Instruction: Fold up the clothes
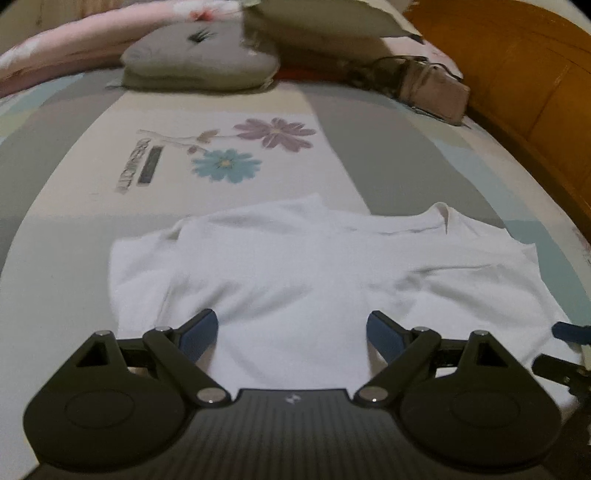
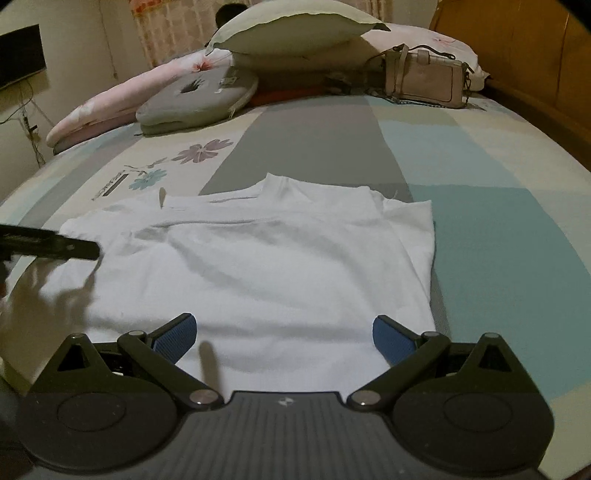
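Observation:
A white T-shirt (image 1: 295,273) lies spread on the bed, collar away from me and both sleeves out to the sides. My left gripper (image 1: 291,332) hovers open over the shirt's near hem, blue pads wide apart with only cloth below them. In the right wrist view the same white T-shirt (image 2: 266,266) fills the middle, and my right gripper (image 2: 284,334) is open above its near hem, toward the right side. The right gripper's edge (image 1: 569,332) shows at the far right of the left view; the left gripper's finger (image 2: 48,245) juts in at the left of the right view.
The bedsheet (image 2: 480,166) has grey, teal and cream patches with printed flowers (image 1: 251,151). At the head of the bed lie a grey cushion (image 2: 199,99), a large pillow (image 2: 295,33), a pink quilt (image 2: 110,99) and a beige handbag (image 2: 424,79). A wooden headboard (image 1: 517,74) stands on the right.

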`<control>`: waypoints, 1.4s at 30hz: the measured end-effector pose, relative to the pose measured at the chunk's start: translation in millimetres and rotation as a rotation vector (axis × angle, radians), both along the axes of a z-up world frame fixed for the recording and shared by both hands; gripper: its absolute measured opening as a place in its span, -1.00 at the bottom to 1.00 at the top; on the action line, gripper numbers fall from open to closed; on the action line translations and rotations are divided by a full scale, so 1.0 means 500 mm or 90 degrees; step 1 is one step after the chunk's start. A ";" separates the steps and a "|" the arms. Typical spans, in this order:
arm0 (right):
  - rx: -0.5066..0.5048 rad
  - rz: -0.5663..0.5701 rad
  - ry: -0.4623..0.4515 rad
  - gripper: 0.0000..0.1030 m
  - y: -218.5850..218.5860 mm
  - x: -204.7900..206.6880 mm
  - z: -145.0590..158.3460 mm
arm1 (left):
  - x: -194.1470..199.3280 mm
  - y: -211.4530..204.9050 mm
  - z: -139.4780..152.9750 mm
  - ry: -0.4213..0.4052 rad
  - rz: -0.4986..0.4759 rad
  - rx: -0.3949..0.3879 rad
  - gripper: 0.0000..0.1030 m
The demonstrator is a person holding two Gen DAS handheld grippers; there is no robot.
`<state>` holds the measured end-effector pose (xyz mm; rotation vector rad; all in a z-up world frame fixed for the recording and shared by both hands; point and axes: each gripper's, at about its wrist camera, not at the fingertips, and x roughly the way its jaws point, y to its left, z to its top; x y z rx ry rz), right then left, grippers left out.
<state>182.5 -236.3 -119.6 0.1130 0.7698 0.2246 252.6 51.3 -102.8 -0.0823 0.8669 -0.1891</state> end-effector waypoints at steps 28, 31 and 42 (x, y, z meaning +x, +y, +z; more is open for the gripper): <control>-0.048 0.000 0.025 1.00 -0.010 -0.096 0.004 | -0.066 -0.072 0.010 0.045 -0.031 -0.006 0.81; -0.053 -0.003 0.015 1.00 -0.013 -0.111 0.014 | -0.094 -0.077 0.030 0.030 -0.043 0.010 0.81; -0.078 -0.015 0.034 1.00 0.001 -0.120 -0.007 | -0.226 -0.126 -0.017 0.048 -0.112 0.123 0.86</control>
